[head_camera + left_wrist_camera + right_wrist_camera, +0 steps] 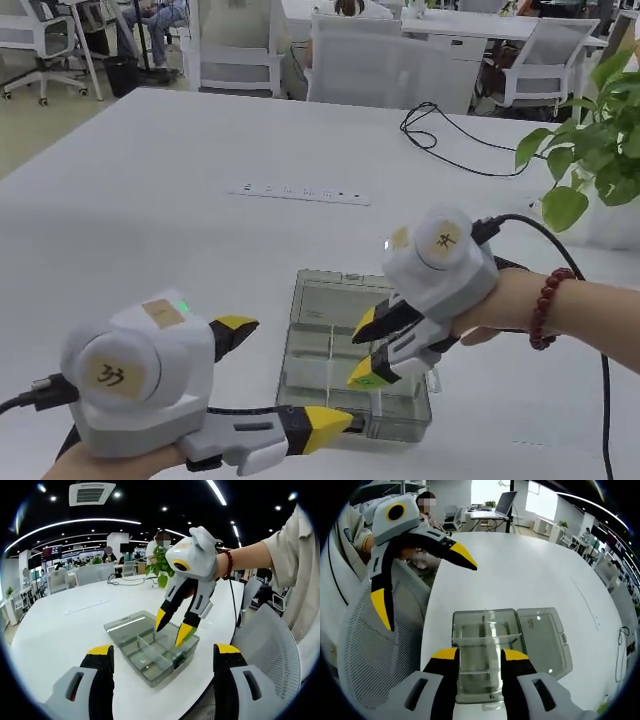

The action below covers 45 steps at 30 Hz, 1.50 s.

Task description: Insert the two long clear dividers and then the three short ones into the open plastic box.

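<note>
The open clear plastic box [300,385] lies on the white table near its front edge, lid [335,290] folded away from me. Clear dividers [330,352] stand inside and split it into compartments; they look like a cross in the right gripper view [487,639]. My right gripper [365,350] hovers over the box's near right part with its fingers apart, and I make out nothing between them [480,654]. My left gripper [283,375] is wide open just left of the box and empty, facing the box [145,645] and the right gripper [171,628].
A white power strip [298,193] lies in the middle of the table. A black cable [450,140] and a potted plant [590,150] occupy the far right. A mesh chair [375,645] stands at the near table edge. Office chairs and desks lie beyond the table.
</note>
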Motion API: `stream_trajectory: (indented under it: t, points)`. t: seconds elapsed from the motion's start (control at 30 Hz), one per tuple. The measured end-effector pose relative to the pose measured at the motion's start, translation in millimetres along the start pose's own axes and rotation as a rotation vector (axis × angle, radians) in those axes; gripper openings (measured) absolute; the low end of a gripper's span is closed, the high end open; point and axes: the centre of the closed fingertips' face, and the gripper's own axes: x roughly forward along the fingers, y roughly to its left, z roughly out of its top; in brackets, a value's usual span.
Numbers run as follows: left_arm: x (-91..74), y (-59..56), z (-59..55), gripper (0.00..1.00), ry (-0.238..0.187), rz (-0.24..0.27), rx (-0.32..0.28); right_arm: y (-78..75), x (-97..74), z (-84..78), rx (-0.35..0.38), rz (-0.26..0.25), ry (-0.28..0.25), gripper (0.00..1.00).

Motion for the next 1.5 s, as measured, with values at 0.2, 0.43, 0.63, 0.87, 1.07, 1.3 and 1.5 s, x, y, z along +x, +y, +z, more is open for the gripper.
stream_trajectory:
  t: [0.2,0.43,0.63,0.87,1.07,1.3,1.5]
  points:
    - [0.6,0.0,0.5,0.83,0.001,0.01,-0.003,-2.2,-14.5,-19.5,0.024,-0.022,0.009,0.36]
    - [0.9,-1.5,0.5,0.83,0.006,0.016,-0.002,-3.9,-29.1,-41.3,0.051,-0.046,0.02,0.37]
    - [2.0,-2.9,0.6,0.83,0.005,0.02,-0.006,-5.0,-39.3,-62.6,0.08,-0.062,0.039,0.38]
    - [3.9,-4.4,0.1,0.83,0.008,0.024,-0.008,-5.9,-50.3,-88.6,0.106,-0.074,0.07,0.4]
    - [4.6,-6.6,0.8,0.83,0.005,0.022,-0.01,-6.2,-58.1,-111.5,0.134,-0.082,0.101,0.41]
    - [4.5,-5.7,-0.6,0.83,0.015,0.029,-0.004,-5.7,-64.3,-140.8,0.157,-0.085,0.147,0.43]
    - [3.9,-5.9,-1.3,0.83,0.023,0.03,0.002,-6.4,-67.2,-161.4,0.171,-0.087,0.188,0.43]
